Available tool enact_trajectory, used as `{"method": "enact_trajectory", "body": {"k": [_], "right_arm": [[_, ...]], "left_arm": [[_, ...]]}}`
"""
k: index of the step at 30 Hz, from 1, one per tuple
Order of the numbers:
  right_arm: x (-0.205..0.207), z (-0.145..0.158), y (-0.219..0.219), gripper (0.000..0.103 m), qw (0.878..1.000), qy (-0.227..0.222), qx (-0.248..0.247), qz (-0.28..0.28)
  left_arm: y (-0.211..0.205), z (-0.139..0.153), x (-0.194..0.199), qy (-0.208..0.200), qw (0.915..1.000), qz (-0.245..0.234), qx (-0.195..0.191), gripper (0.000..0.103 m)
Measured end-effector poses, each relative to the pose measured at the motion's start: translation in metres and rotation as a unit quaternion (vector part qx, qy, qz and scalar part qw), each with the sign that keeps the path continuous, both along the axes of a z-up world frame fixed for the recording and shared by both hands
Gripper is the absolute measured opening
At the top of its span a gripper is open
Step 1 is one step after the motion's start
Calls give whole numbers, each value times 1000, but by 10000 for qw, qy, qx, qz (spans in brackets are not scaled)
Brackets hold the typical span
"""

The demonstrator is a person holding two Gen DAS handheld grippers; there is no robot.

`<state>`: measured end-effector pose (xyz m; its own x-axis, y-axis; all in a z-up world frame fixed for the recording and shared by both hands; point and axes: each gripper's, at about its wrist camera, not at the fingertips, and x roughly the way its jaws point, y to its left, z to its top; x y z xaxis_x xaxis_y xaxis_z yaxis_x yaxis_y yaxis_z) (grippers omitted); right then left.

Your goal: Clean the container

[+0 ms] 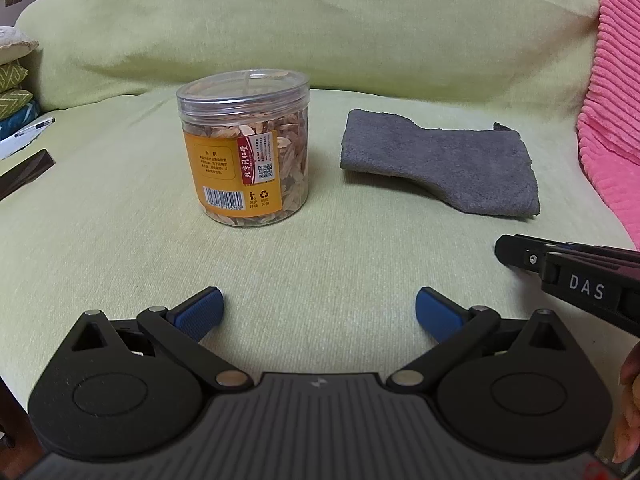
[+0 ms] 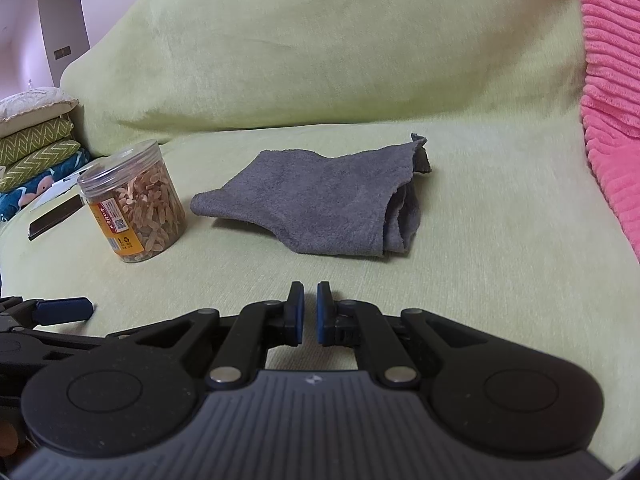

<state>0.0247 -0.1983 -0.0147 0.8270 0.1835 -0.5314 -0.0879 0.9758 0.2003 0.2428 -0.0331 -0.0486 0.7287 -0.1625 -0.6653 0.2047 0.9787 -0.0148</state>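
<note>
A clear plastic jar (image 1: 245, 148) with a clear lid and an orange label stands upright on the green sofa seat; it holds dried slices. It also shows at the left in the right wrist view (image 2: 134, 202). A folded grey cloth (image 1: 440, 166) lies to the right of the jar, apart from it, and ahead of the right gripper (image 2: 328, 196). My left gripper (image 1: 319, 312) is open and empty, short of the jar. My right gripper (image 2: 310, 312) is shut and empty, short of the cloth; it shows at the right edge of the left wrist view (image 1: 560, 276).
A green sofa seat (image 1: 120, 248) with a green back cushion (image 1: 320, 20). A pink ribbed blanket (image 1: 616, 100) hangs at the right. Stacked patterned cushions (image 2: 36, 152), a dark flat object (image 2: 56, 216) and white paper lie at the left.
</note>
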Motion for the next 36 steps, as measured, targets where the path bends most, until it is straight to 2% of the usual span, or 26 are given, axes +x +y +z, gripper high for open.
{"method": "enact_trajectory", "body": {"k": [36], "right_arm": [[2, 0, 0, 3, 10000, 2, -70, 27]], "left_arm": [[3, -1, 3, -28, 10000, 21, -3, 103]]}}
